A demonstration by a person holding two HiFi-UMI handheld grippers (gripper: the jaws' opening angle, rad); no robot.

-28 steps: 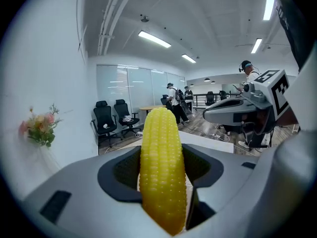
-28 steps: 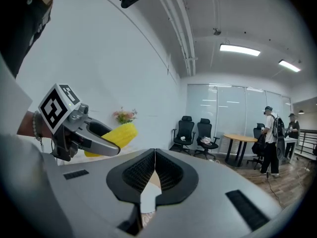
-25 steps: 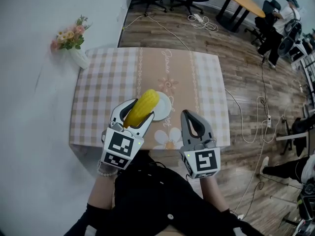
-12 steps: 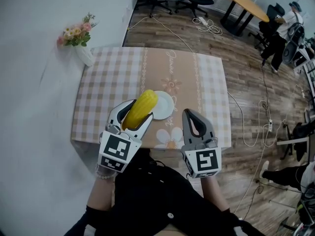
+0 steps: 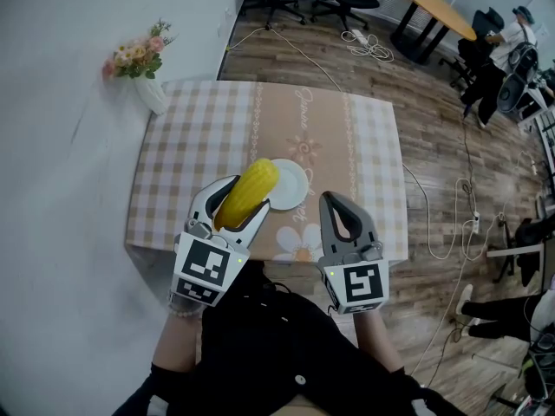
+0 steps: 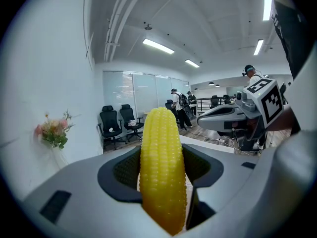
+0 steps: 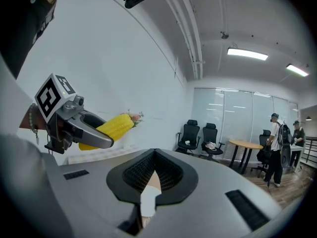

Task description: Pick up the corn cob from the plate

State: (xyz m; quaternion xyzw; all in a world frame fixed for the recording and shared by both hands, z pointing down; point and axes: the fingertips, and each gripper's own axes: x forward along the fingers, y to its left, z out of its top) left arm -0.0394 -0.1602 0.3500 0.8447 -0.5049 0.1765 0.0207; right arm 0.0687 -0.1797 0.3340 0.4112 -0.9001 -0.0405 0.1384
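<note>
Head view: the left gripper (image 5: pixel 243 199) is clamped on the corn cob (image 5: pixel 249 191), the jaws bearing on its two sides near the lower half, the cob slanting up and away from the person with its tip free beyond the jaws. The cob's tip overlaps the left rim of the white plate (image 5: pixel 293 185), which lies bare on the checked tablecloth (image 5: pixel 195 137) near the table's front edge. The right gripper (image 5: pixel 333 204) is held just beside the plate on its right, jaws brought together, nothing in them. The two grippers are side by side and apart. A white vase of flowers (image 5: pixel 149 92) stands at the table's far left corner against the wall. Left gripper view: the corn cob (image 6: pixel 162 167) stands upright between the dark pads (image 6: pixel 124 171), filling the space between them and rising well above the jaws. The right gripper (image 6: pixel 225 117) with its marker cube (image 6: pixel 265 97) appears to the right at similar height, and the vase of flowers sits low at the left. Right gripper view: the jaws meet at their tips, leaving a narrow slit lower down; a pale sliver shows through it, and what surface it belongs to cannot be determined. The left gripper (image 7: pixel 94 135) is seen at the left with the corn cob (image 7: pixel 118 125) projecting from it, raised against the white wall and clear of the table. Office chairs (image 7: pixel 200 137) and a round table (image 7: pixel 246 144) stand in the background.
</note>
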